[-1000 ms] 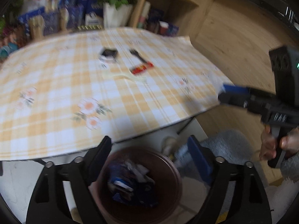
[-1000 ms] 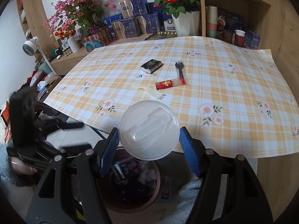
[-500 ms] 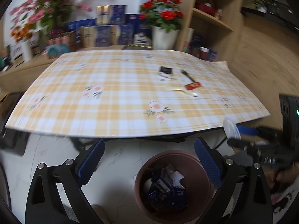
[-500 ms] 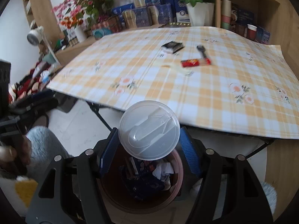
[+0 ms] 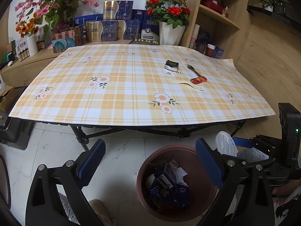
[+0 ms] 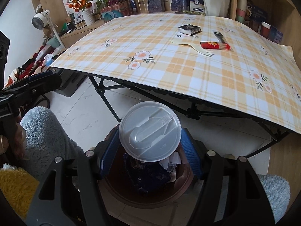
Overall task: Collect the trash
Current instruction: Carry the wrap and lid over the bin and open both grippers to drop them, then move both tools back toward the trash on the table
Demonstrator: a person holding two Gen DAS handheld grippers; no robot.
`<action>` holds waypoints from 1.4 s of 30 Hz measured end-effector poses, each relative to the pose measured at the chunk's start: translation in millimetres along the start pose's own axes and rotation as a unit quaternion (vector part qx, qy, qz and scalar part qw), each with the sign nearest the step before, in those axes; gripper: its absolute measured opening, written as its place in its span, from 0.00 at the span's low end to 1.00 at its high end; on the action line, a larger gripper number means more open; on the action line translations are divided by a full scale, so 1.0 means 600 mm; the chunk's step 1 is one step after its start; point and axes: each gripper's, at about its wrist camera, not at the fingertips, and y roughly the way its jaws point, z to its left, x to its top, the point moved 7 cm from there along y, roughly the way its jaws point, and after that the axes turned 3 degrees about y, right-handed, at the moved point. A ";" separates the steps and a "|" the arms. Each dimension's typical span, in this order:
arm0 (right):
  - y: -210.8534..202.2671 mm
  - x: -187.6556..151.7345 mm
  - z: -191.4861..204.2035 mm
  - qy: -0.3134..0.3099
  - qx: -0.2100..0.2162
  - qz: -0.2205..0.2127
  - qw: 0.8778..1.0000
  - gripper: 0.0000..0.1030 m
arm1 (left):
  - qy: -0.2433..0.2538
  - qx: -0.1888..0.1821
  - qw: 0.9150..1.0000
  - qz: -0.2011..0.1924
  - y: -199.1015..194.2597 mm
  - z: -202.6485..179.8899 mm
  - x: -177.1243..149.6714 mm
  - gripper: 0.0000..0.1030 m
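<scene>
The right gripper [image 6: 149,150] is clenched on a round clear plastic lid [image 6: 150,130], holding it edge-on between its blue pads directly above the brown trash bin [image 6: 120,194] on the white floor. The bin already contains blue packaging and crumpled paper [image 5: 170,184]. The left gripper [image 5: 148,164] hangs released beside the bin, grasping nothing. On the checked tablecloth [image 5: 120,86] lie a black packet [image 5: 171,65], a black fork [image 5: 193,70], a red tube [image 5: 198,80] and a cream fork [image 5: 188,84].
</scene>
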 end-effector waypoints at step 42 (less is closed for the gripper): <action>-0.084 0.114 -0.124 0.100 -0.020 -0.092 0.991 0.94 | -0.024 -0.028 0.999 0.018 0.030 0.013 0.028 0.91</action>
